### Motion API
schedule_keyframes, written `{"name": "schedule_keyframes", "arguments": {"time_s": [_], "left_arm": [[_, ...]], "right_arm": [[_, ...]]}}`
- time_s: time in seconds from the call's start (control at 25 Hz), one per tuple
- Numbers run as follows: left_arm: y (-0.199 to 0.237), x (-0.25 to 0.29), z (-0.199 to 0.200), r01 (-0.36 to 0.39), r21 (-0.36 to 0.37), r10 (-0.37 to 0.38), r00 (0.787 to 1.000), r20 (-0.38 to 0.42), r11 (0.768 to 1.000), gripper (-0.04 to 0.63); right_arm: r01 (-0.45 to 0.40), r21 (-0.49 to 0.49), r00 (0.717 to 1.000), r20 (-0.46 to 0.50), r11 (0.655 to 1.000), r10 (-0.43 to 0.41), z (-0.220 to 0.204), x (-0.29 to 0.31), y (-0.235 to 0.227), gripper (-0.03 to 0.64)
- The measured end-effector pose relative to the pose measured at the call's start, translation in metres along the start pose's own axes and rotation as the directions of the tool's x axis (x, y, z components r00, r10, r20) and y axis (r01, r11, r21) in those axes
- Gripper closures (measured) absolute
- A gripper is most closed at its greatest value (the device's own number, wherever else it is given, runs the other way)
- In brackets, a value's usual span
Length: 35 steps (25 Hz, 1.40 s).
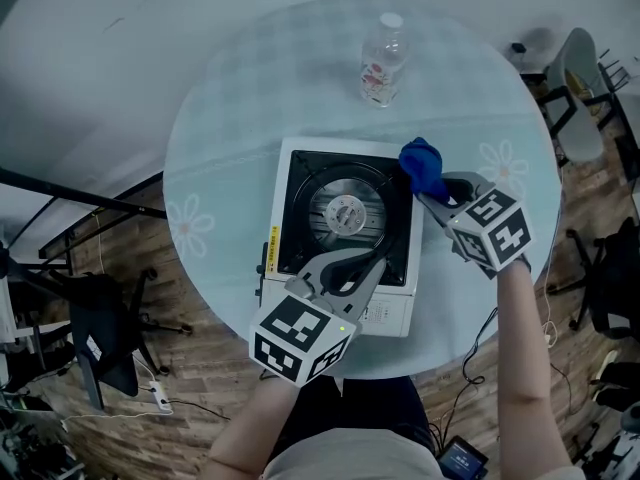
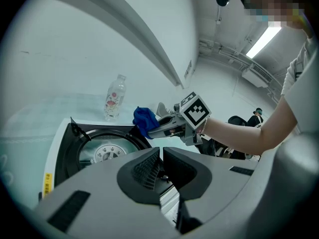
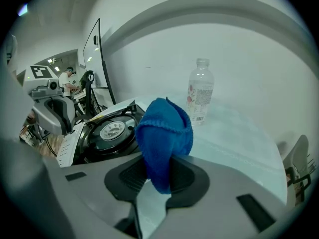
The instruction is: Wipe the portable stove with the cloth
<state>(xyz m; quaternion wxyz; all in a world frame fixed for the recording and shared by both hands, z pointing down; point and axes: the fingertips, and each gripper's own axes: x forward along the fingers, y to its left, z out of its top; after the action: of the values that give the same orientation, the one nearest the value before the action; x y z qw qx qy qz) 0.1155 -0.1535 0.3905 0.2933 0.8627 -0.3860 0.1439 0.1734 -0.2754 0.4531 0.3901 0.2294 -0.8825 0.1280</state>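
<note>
Right gripper (image 1: 432, 194) pinches blue cloth (image 1: 421, 165) above the portable stove's (image 1: 340, 211) far-right corner; left gripper (image 1: 372, 261) closed, empty. Wiping seems imminent: press down, sweep.

Even, cool, bright light in my views; lamp (image 2: 264, 40) glows upper right; fisheye bends edges, corners black; near foreground soft.

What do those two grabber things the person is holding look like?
Both are made of grey plastic. The left gripper and the right gripper each carry a white cube printed with black square markers. Their jaws have dark ribbed pads on the inside. The person wears a light short-sleeved top.
</note>
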Motion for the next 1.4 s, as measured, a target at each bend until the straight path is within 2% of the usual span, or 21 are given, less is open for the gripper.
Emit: {"name": "schedule_keyframes", "arguments": {"time_s": [0.64,1.4], "left_arm": [[-0.019,-0.020,-0.031,0.044,0.036,-0.042,0.998,-0.054,0.998,0.558],[-0.034,-0.044,-0.057,0.091,0.062,-0.087,0.994,-0.072,0.994,0.558]], "right_arm": [[0.053,0.076,0.998,0.032,0.996,-0.056,-0.026,-0.018,0.043,0.512],[0.098,0.128,0.994,0.032,0.987,-0.103,-0.052,-0.036,0.088,0.514]]}}
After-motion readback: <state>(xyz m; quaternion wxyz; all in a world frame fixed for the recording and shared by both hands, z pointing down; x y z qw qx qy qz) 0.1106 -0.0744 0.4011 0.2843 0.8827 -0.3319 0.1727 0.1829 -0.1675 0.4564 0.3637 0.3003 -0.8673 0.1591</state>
